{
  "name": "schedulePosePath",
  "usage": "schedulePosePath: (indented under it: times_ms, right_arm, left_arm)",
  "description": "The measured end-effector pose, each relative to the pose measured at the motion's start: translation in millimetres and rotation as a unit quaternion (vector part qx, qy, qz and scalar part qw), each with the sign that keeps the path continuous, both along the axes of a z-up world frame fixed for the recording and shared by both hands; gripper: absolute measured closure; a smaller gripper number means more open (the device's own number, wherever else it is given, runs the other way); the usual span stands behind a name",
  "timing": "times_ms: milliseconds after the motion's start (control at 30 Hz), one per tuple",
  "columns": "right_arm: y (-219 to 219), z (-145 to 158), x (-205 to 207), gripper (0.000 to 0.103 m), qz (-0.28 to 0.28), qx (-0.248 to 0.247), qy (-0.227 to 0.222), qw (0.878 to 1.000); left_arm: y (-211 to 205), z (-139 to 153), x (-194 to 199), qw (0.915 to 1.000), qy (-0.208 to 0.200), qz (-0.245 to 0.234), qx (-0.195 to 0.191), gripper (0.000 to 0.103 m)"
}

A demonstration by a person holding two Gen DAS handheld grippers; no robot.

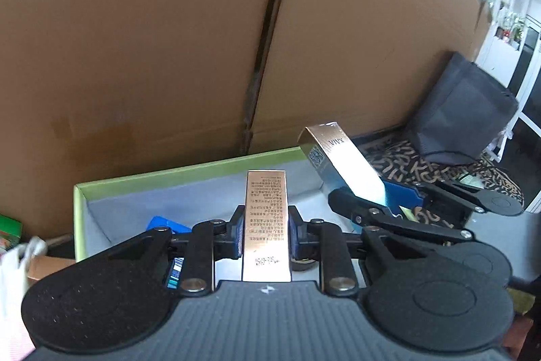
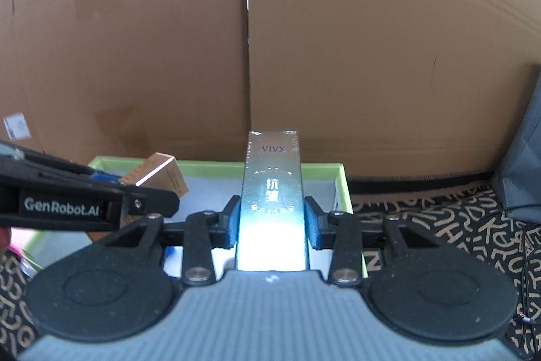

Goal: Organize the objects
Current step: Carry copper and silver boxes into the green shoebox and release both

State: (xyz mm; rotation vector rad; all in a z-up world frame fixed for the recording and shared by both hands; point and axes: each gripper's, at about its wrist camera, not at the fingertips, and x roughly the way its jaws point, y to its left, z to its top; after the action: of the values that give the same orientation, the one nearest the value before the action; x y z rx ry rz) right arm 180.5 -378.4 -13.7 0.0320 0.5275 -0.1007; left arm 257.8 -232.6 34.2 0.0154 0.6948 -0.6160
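Both grippers are loaded over the green tray (image 1: 78, 219): the left gripper (image 1: 266, 235) is clamped narrow on a slim copper box (image 1: 267, 219), and the right gripper (image 2: 272, 225) is closed a little wider on a silver box (image 2: 274, 192) marked VIVX. Each box juts forward past the pads and is pinched only on its two long sides, near its lower half as the wrist views show it. The first risk, as I judge it, is slip: the silver box looks film-wrapped and glossy, so a quick swing or tilt could let it slide or pivot between the pads. The second is a clash. The two grippers sit close together above the same tray, with the right one and its box just beside the copper box in the left view, so a careless lowering could knock box against box or linkage against linkage. Third, the tray is not empty; a blue thing (image 1: 165, 224) lies on its grey floor near the left gripper, and setting the copper box on it would leave it tilted. The tray's rim and the cardboard wall (image 1: 152, 39) just behind could also catch a box tip that goes in too steeply.
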Motion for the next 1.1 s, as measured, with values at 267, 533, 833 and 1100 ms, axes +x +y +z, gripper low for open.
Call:
schedulePosePath:
  times_ms: [267, 533, 833, 1100]
  right_arm:
    - [-1, -29, 11, 0.065, -0.003, -0.010, 0.040, 0.999]
    - [-1, -21, 2, 0.020, 0.001, -0.029, 0.017, 0.999]
    - [13, 10, -55, 0.000, 0.001, -0.027, -0.054, 0.998]
    - [51, 7, -99, 0.000, 0.047, -0.001, -0.077, 0.996]
  left_arm:
    - [-8, -26, 18, 0.9997, 0.021, -0.007, 0.014, 0.079]
    - [-4, -15, 13, 0.9989, -0.006, 0.004, -0.046, 0.016]
    - [29, 16, -39, 0.9956, -0.061, 0.027, -0.065, 0.008]
    - [79, 12, -96, 0.9925, -0.061, 0.047, -0.095, 0.003]
